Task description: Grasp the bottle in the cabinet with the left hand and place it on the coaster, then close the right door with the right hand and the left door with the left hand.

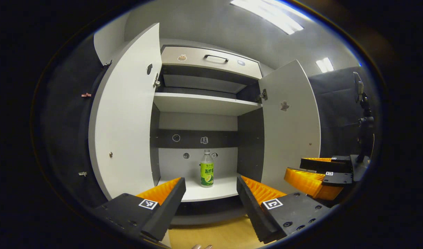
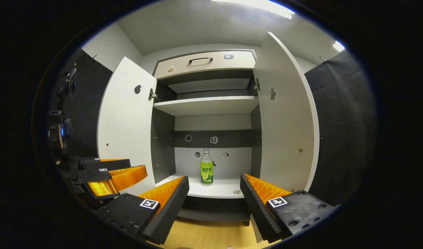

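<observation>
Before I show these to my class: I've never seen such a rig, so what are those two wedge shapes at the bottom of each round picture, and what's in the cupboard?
Each picture comes from a camera riding on a hand-held gripper. The wedges are its jaws. The left gripper and right gripper are both open and hold nothing. Each view also catches the other gripper off to the side. Ahead stands a white cabinet with its left door and right door swung open. On its lower shelf stands an upright clear plastic bottle with a green label, untouched.
</observation>
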`<state>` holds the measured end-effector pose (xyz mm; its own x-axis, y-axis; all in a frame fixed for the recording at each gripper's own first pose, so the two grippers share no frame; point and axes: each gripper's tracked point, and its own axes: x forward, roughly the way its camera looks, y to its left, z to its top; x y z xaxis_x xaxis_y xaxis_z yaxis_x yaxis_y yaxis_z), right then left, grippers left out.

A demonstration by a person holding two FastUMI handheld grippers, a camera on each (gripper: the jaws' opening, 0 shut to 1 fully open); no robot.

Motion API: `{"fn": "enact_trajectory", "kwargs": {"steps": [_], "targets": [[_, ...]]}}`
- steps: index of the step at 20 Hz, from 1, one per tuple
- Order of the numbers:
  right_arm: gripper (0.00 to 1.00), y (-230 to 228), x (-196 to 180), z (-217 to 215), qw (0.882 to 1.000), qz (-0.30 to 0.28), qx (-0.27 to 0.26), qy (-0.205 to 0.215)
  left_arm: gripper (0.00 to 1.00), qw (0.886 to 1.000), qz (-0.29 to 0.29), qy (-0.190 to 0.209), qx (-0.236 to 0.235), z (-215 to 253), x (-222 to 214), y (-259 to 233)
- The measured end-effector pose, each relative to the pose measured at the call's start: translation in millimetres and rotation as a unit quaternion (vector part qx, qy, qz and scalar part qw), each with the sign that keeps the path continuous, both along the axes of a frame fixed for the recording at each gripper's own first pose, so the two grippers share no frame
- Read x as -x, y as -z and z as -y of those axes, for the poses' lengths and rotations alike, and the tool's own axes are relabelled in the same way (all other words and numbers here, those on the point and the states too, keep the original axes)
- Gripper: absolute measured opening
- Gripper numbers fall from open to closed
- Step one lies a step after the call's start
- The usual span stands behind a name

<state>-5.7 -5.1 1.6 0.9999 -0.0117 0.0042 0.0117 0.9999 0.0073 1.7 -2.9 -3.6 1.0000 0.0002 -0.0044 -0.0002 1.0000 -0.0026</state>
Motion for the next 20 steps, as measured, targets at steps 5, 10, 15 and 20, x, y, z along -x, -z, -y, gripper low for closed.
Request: {"fn": "enact_trajectory", "kwargs": {"steps": [5,10,15,20], "targets": [[0.98,3,1,-1,1.000,-0.007,0.005,0.001,0.94,1.000,0.001,0.001,0.005,0,-1,1],[0.98,5,6,3,1.000,-0.011,0.008,0.013,0.94,1.000,0.014,0.010,0.026,-1,-3,-1],[0.98,3,13,2,1.000,-0.008,0.005,0.029,0.95,0.999,0.029,0.018,0.008,-3,0,-8],[0.98,12,20,-13,0.999,-0.023,0.010,0.027,0.95,0.998,0.027,0.052,-0.004,8,-5,-5]]}}
